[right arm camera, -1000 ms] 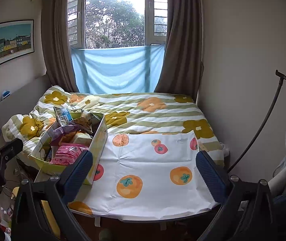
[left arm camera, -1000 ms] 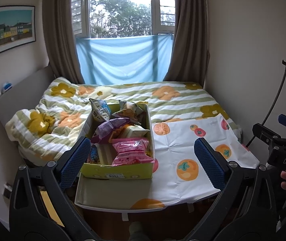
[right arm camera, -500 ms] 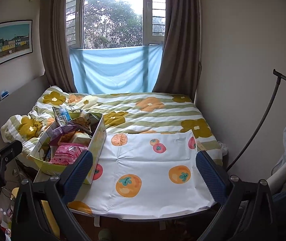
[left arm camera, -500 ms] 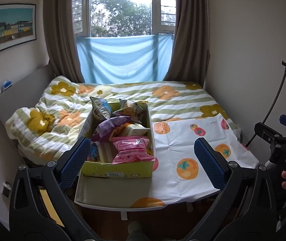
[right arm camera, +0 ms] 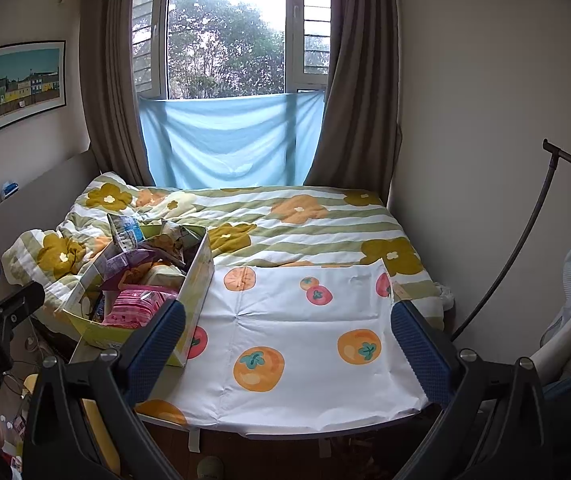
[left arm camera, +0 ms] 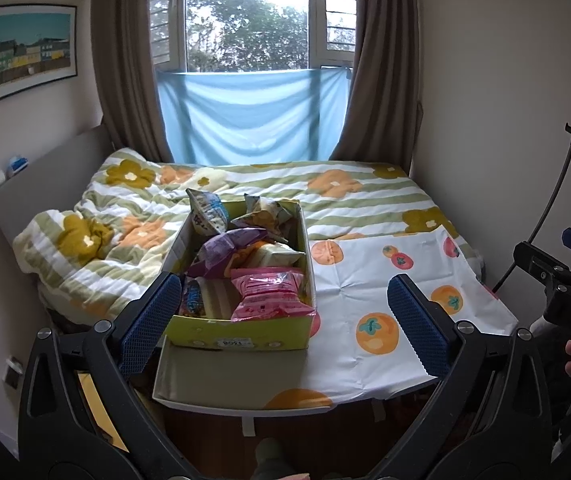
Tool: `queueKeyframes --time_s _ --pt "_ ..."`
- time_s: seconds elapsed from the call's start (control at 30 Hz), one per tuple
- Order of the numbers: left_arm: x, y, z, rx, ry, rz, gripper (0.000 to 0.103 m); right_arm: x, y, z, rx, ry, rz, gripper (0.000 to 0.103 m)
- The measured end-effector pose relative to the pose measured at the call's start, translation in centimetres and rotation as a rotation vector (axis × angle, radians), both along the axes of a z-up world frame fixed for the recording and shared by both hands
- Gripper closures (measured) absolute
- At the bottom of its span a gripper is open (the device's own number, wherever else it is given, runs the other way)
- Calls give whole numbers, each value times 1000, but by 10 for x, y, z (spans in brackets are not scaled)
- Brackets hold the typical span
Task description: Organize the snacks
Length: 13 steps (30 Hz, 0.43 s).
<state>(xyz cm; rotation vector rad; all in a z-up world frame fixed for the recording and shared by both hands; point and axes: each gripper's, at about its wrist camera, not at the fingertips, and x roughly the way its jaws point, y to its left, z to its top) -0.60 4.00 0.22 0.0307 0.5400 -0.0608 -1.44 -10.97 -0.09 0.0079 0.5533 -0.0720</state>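
The left gripper (left arm camera: 281,316) has its jaws wide open, holding nothing. The snack box (left arm camera: 245,334) sits just past them. The right gripper (right arm camera: 285,344) is open too, box off to its left.

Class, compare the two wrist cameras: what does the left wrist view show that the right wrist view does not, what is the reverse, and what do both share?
Only the left wrist view shows the label on the snack box's near end and the right gripper from the side. Only the right wrist view shows the box's long side wall and the left gripper's body at the frame's left edge. Both share the pink packet, the fruit-print cloth and the window.
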Motion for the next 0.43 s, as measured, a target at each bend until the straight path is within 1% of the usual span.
queueKeyframes --time_s 0.1,0.43 --pt "-1 1 0 8 -1 13 0 -2 1 0 2 -4 -1 1" --pt "-9 -3 0 17 -30 14 0 -3 6 2 5 -11 16 1"
